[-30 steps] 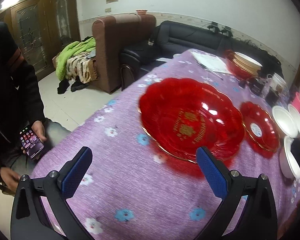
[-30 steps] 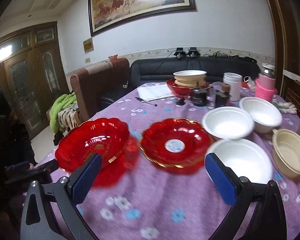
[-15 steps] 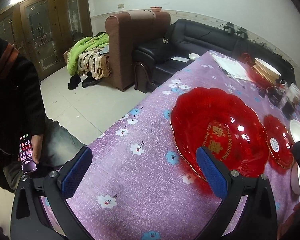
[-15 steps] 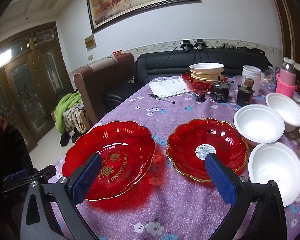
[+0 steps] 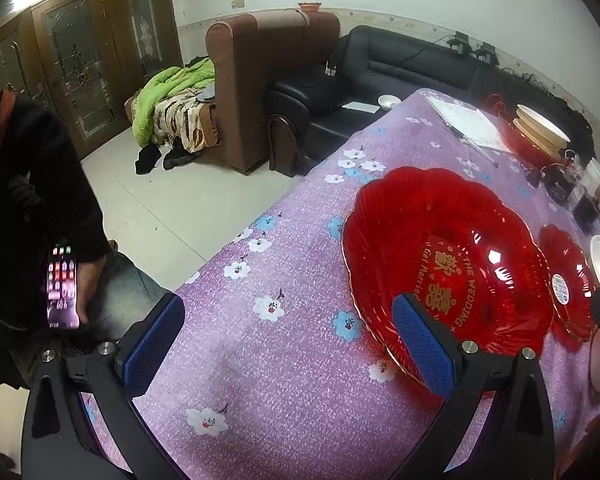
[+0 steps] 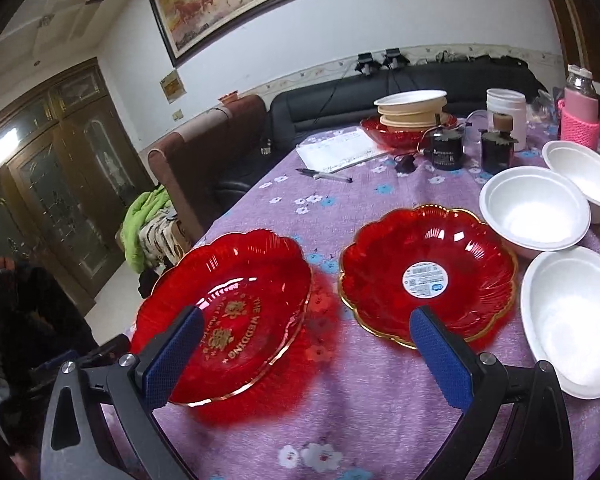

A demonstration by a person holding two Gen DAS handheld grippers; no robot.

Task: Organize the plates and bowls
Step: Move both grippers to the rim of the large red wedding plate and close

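Large red plate point(image 6: 236, 308) is translucent, scalloped, gold-rimmed, with gold "THE WEDDING" and "Get Married" lettering around a double-happiness character; it sits on the purple floral tablecloth point(image 6: 364, 412). Just right of it is a smaller red plate point(image 6: 428, 272) of the same style with a white barcode sticker at centre, text too small to read; three white bowls point(image 6: 536, 208) sit right of that. Left gripper point(image 5: 296, 340) and right gripper point(image 6: 312, 356) both have jaws spread wide, holding nothing.

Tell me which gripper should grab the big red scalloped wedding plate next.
Left. The left gripper is open, one finger already over the big red scalloped wedding plate's near rim; the right gripper straddles both red plates.
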